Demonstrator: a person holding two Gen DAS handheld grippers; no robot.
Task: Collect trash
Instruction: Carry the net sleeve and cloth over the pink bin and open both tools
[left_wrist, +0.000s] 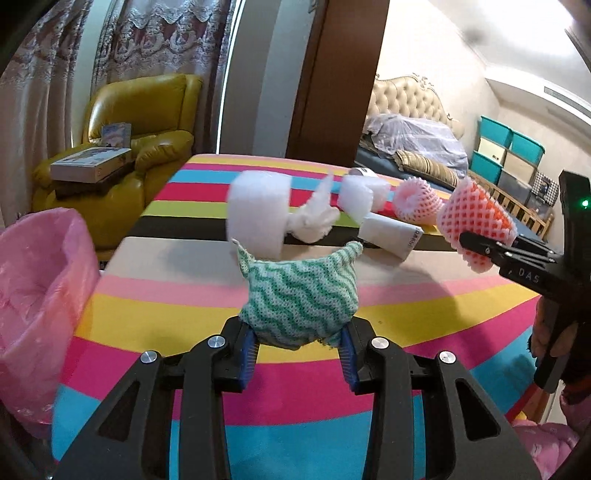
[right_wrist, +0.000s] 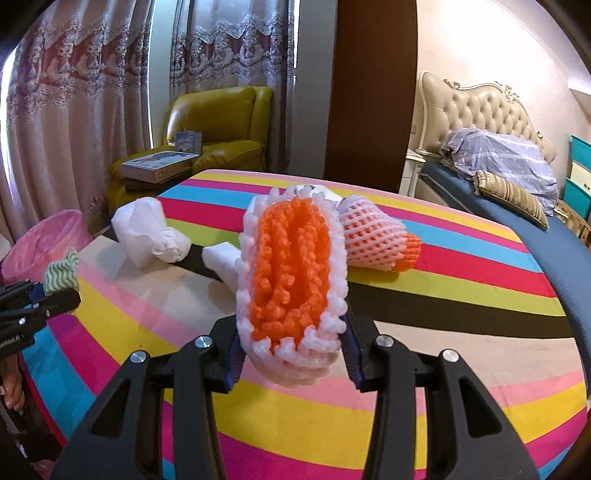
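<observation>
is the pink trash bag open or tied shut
Open. The pink trash bag beside the striped table shows a wide round mouth, its rim spread, and its inside wall is visible.

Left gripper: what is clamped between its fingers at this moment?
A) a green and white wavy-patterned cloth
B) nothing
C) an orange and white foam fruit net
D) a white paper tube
A: the left gripper is shut on the green and white cloth, while the foam fruit net sits in the right gripper.
</observation>
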